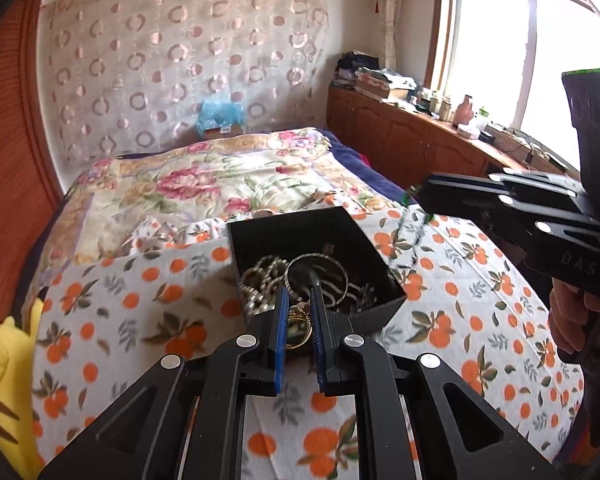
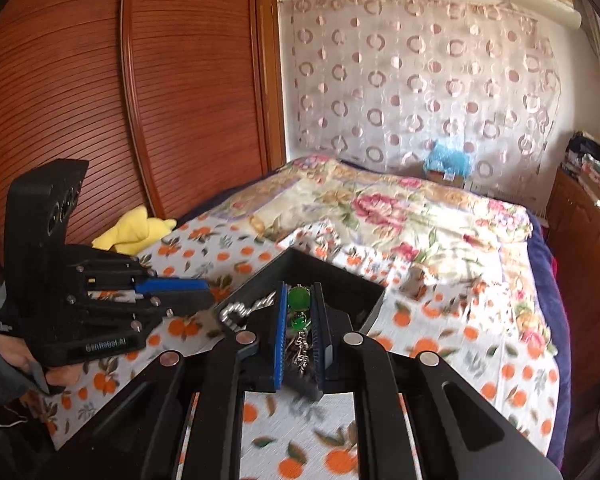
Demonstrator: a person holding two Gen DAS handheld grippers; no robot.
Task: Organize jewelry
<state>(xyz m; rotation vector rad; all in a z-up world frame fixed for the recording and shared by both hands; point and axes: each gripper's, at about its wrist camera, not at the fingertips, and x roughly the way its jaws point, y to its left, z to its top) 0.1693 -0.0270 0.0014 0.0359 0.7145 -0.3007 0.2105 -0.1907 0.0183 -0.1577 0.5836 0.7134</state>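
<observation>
A black open box sits on the orange-print sheet and holds a silver chain and a silver bangle. My left gripper is shut on a gold-rimmed round piece just above the box's near edge. My right gripper is shut on a green bead necklace, with its chain hanging between the fingers, above the box. The right gripper also shows in the left wrist view, to the right of the box, with the necklace dangling.
The bed has an orange-print sheet and a floral quilt behind it. A yellow plush lies at the left edge by the wooden wardrobe. A low wooden cabinet with clutter runs under the window.
</observation>
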